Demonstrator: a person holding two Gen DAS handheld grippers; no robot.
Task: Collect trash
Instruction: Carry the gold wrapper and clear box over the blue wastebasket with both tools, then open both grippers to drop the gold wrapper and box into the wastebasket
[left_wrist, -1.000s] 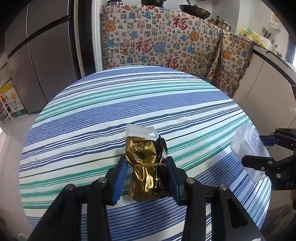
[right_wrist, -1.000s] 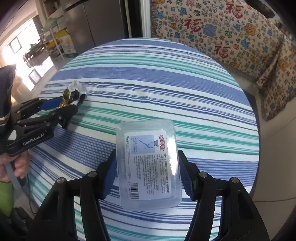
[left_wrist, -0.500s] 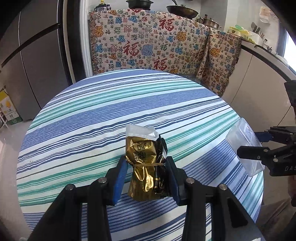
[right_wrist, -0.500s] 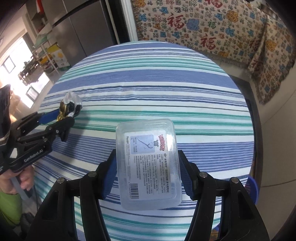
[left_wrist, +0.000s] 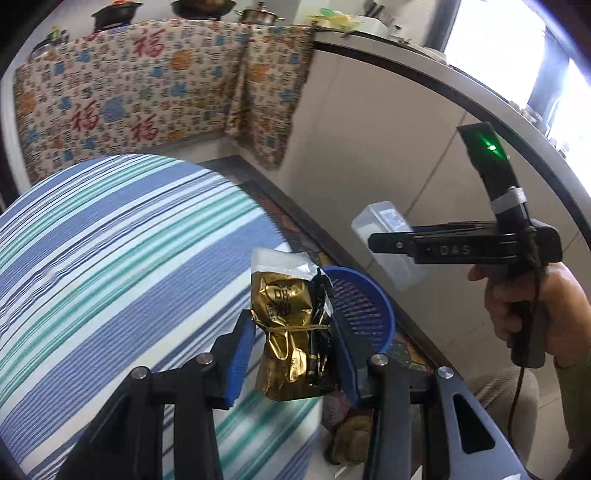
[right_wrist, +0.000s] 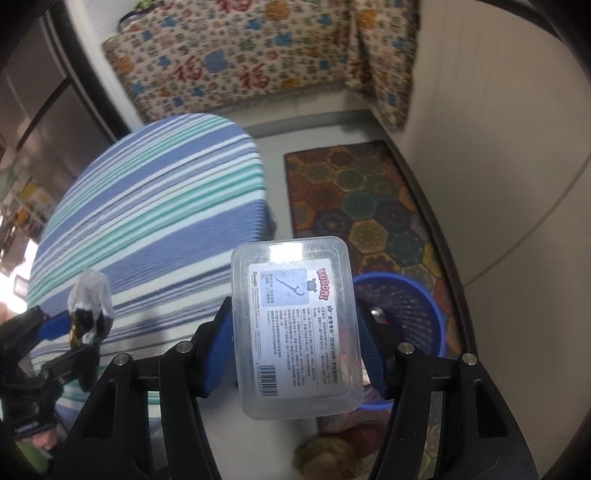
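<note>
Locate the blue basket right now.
The blue basket sits on the floor at the table's right edge, on the patterned mat, lower right in both wrist views, behind the clear box.

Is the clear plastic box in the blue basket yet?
Not yet. The clear plastic box is clamped between the right gripper's fingers, above the blue basket.

the wrapper (left_wrist: 291, 332) is crinkled glossy gold foil with a silvery, duller top edge. the box (right_wrist: 295, 325) is clear, smooth plastic with a printed paper label. the basket (left_wrist: 364, 314) is blue perforated plastic. the tablecloth (left_wrist: 110, 258) is matt striped woven cloth. the rug (right_wrist: 369, 206) looks like flat patterned fabric. both grippers are matt black plastic with blue pads (right_wrist: 218, 350) and bright metal screws.
</note>
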